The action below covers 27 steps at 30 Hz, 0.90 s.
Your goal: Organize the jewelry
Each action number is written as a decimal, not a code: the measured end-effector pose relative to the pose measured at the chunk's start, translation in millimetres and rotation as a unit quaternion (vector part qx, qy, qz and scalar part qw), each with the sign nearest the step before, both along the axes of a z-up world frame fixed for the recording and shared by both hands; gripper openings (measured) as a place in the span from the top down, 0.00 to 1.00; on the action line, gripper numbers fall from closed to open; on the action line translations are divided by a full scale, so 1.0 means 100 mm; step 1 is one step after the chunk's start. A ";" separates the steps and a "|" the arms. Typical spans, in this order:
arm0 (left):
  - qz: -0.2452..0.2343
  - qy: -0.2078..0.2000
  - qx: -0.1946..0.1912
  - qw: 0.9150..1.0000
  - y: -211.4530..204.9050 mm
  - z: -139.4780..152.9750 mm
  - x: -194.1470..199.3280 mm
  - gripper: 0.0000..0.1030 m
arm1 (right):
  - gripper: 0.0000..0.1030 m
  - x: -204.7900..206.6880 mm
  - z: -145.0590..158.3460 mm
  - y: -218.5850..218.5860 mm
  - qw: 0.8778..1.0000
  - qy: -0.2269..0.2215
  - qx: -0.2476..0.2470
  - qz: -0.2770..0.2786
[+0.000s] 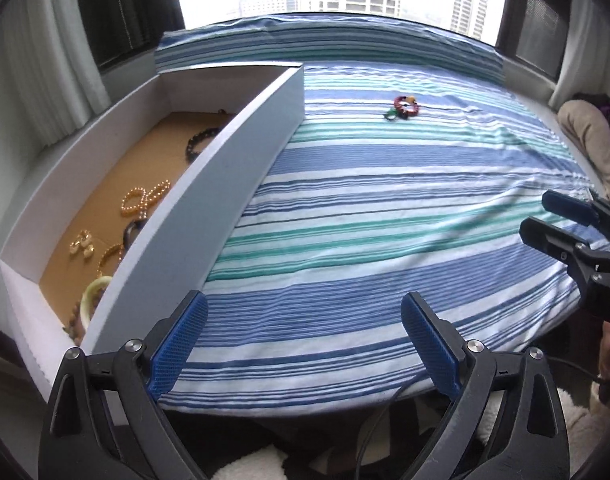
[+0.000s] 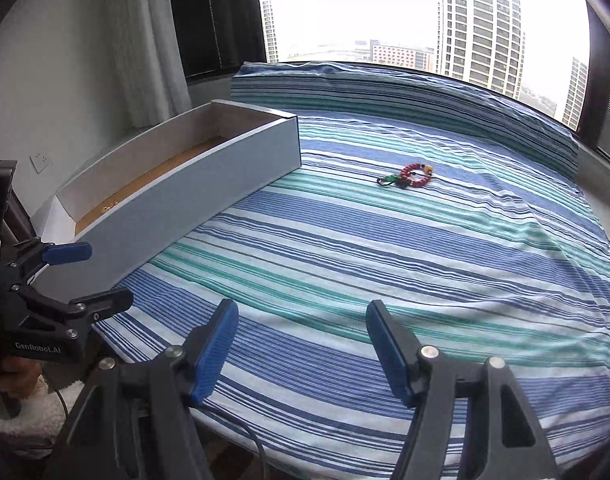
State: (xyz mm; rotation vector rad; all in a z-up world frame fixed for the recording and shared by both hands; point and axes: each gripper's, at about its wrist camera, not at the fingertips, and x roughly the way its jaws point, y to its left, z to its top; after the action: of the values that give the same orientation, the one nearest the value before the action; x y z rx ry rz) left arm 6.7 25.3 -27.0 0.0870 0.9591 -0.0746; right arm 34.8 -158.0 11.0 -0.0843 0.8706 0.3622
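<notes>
Long white box point(image 1: 209, 184) set along the left edge of a striped cloth point(image 1: 385, 208), brown floor inside, near wall tall and plain; taken here as the landmark for all else.

Inside the box, on the brown floor: a dark beaded bracelet point(image 1: 197, 142) toward the far end; a string of gold beads point(image 1: 143, 198) about midway; a small gold piece point(image 1: 82, 243) nearer the close end, with a second gold-beaded loop point(image 1: 111, 254) just beside it; a pale green bangle point(image 1: 93, 294) at the close end, leaning against the near wall; a brown beaded strand point(image 1: 75, 320) tucked in the closest corner, partly hidden.

Out on the cloth, well apart from the box and to the right of its far end: a red beaded bracelet point(image 2: 417, 174), lying flat, with a small green and dark bit touching its left side; untouched by either tool.

Left gripper point(image 1: 303, 344) poised at the close end of the box, just right of its near wall, jaws spread wide, nothing between the blue pads point(image 1: 181, 344).

Right gripper point(image 2: 301, 352) over the cloth's near edge, further right of the box, jaws likewise wide apart and empty; seen from the left wrist as a black tool at the far right.
</notes>
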 end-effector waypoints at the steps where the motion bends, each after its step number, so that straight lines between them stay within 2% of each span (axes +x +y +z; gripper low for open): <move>1: -0.003 -0.006 -0.002 1.000 -0.03 0.04 -0.01 0.05 | 0.34 -0.04 0.00 -0.05 1.000 -0.005 0.001 -0.006; 6: -0.005 -0.045 -0.040 0.998 -0.09 0.17 0.00 0.05 | 0.34 -0.11 -0.07 -0.30 0.999 -0.001 0.017 -0.041; 8: 0.004 -0.066 -0.040 0.997 -0.10 0.18 0.04 0.05 | 0.34 -0.14 -0.09 -0.38 0.998 0.003 0.024 -0.051; 9: 0.006 -0.065 -0.041 0.997 -0.12 0.17 0.08 0.05 | 0.34 -0.15 -0.10 -0.42 0.998 0.003 0.025 -0.055; 13: -0.004 -0.013 -0.058 0.998 -0.22 -0.03 0.25 0.05 | 0.34 -0.16 -0.20 -0.55 0.997 0.009 0.027 -0.075; 17: -0.020 0.038 -0.023 0.999 -0.42 -0.27 0.45 0.05 | 0.34 -0.07 -0.34 -0.65 0.995 0.032 0.039 -0.088; 19: -0.019 0.044 -0.015 0.999 -0.48 -0.33 0.56 0.05 | 0.34 0.00 -0.38 -0.69 0.994 0.042 0.042 -0.089; 22: -0.028 0.041 -0.023 0.999 -0.58 -0.34 0.83 0.05 | 0.34 0.11 -0.39 -0.78 0.994 0.050 0.051 -0.088; 27: -0.064 0.042 -0.030 0.997 -0.93 -0.37 1.55 0.05 | 0.34 0.24 -0.40 -0.96 0.991 0.050 0.064 -0.103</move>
State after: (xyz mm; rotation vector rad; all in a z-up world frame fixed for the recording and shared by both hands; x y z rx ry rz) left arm 162.1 -67.4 -63.9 0.0902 1.0347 -0.2263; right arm 59.2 -254.0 -29.0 0.1425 0.9428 0.2294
